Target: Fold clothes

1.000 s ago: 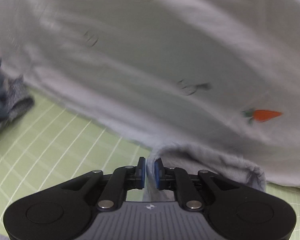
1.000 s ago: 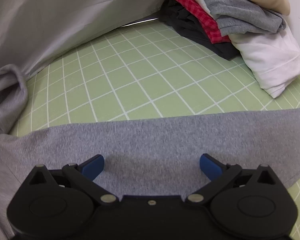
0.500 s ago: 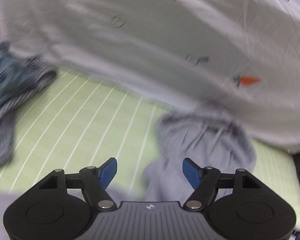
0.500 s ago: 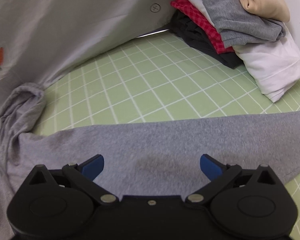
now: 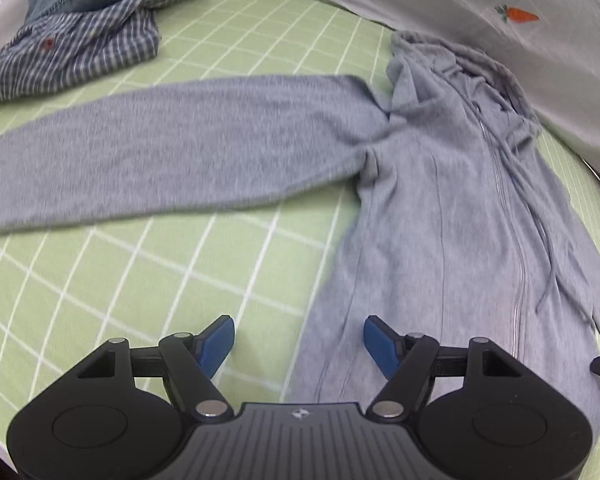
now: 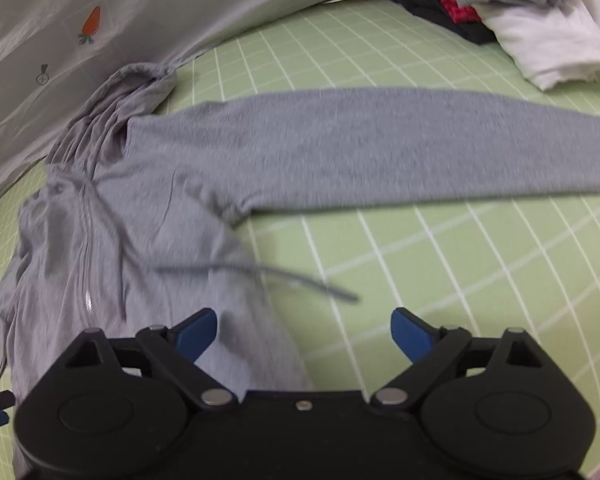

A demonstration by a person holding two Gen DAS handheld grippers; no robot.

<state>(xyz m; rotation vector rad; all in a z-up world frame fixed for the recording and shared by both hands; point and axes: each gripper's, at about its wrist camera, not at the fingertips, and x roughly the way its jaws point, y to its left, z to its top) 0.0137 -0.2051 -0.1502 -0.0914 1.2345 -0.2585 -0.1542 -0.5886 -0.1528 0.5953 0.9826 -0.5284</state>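
Both jaws wide, empty: left gripper point(image 5: 299, 340) and right gripper point(image 6: 304, 330), just narrowing, should pinch the grey zip hoodie point(image 5: 440, 208) hem corners evenly.

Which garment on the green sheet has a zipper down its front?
The grey hoodie spread flat; the checked shirt shows a button instead.

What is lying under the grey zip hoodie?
Under the grey zip hoodie lies the green checked mat, visible all around it. Whether anything else is beneath the hoodie's body cannot be seen, because the fabric covers that area.
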